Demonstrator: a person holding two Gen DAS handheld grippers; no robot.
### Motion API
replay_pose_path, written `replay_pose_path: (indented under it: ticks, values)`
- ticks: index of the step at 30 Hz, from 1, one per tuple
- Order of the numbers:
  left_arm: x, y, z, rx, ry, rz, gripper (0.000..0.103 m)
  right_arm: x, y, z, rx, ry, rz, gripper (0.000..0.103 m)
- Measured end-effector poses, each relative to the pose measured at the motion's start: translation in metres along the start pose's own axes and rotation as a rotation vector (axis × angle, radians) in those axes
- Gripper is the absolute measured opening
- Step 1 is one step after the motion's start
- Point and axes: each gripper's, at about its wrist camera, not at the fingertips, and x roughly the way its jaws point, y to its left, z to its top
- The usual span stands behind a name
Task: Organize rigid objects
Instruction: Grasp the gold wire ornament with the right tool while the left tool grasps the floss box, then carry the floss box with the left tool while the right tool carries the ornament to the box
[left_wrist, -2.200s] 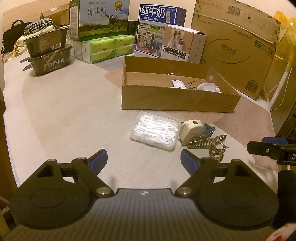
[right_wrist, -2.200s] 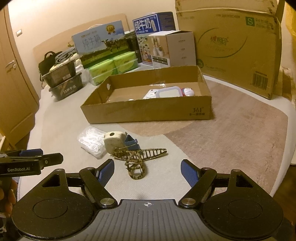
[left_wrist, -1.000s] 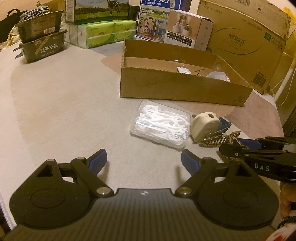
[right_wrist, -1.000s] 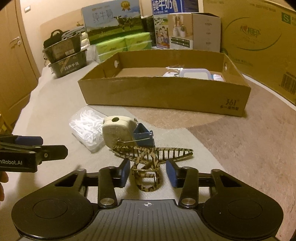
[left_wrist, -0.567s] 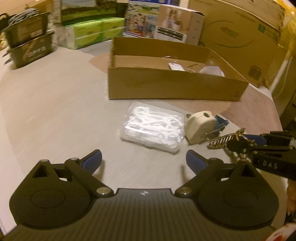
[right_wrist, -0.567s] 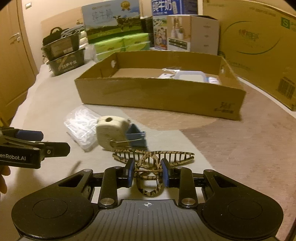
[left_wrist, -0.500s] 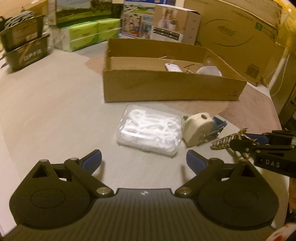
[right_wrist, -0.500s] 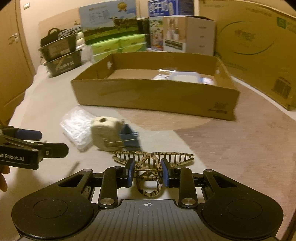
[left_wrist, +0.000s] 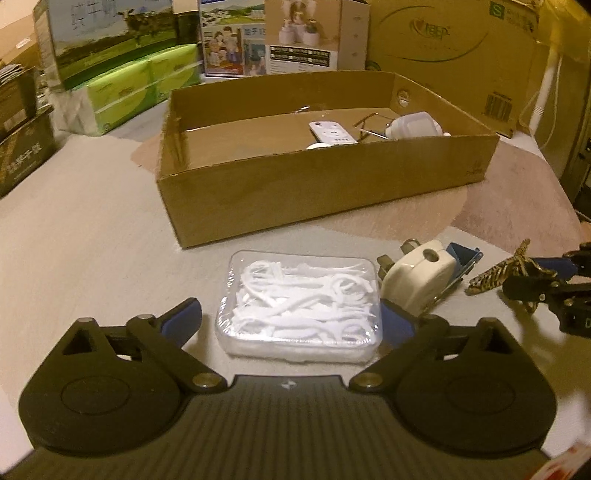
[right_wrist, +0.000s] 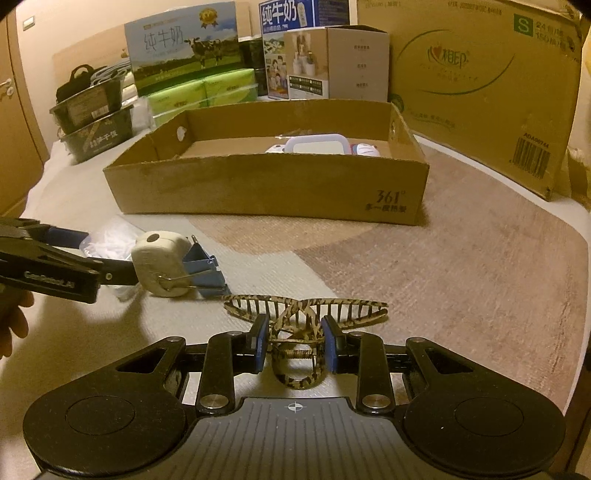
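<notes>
1. Right wrist view: the right hand-held gripper (right_wrist: 294, 345) is pinching a tortoiseshell hair clip (right_wrist: 306, 314), its blue pads (right_wrist: 260, 343) pressed on the clip's loop handles and its toothed claws spreading sideways just past the fingertips.
2. Left wrist view: the left hand-held gripper (left_wrist: 291, 319) has just been opening and stands spread wide, with a clear box of floss picks (left_wrist: 301, 308) lying between its fingers; the pads do not press on it.
3. Just right of that box sits a cream tape measure (left_wrist: 419, 273), touching a blue binder clip (left_wrist: 461, 258).
4. Both lie on the grey and brown carpet (right_wrist: 461, 280), in front of a low cardboard box (right_wrist: 266, 188).
5. Inside the cardboard box, toward its right end, lie a white remote (left_wrist: 332, 133) and a white lidded container (right_wrist: 317, 146).
6. Milk cartons (right_wrist: 181, 48), green tissue packs (right_wrist: 203, 92) and a big cardboard carton (right_wrist: 480, 74) stand behind.
</notes>
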Motion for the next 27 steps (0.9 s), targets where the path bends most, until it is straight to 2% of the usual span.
replay_pose_path:
  ticks: [3, 11, 17, 22, 24, 27]
  values:
    - [0.001, 0.0, -0.001, 0.001, -0.002, -0.016, 0.085, 0.002, 0.001, 0.001, -0.006, 0.002, 0.0, 0.031]
    - [-0.021, -0.005, -0.022, -0.047, 0.005, 0.014, 0.084, -0.005, 0.006, -0.003, -0.031, 0.005, 0.002, 0.031]
    - [-0.049, -0.014, -0.05, -0.096, 0.007, 0.006, 0.084, -0.021, 0.014, -0.019, -0.051, 0.017, 0.01, 0.031]
    - [-0.059, -0.02, -0.06, -0.105, 0.001, 0.014, 0.084, -0.027, 0.017, -0.03, -0.06, 0.017, -0.004, 0.031]
    - [-0.06, -0.021, -0.06, -0.103, 0.001, 0.018, 0.084, -0.027, 0.018, -0.032, -0.067, 0.025, -0.009, 0.032]
    - [-0.059, -0.021, -0.06, -0.105, 0.0, 0.018, 0.084, -0.029, 0.016, -0.033, -0.057, 0.018, -0.011, 0.045]
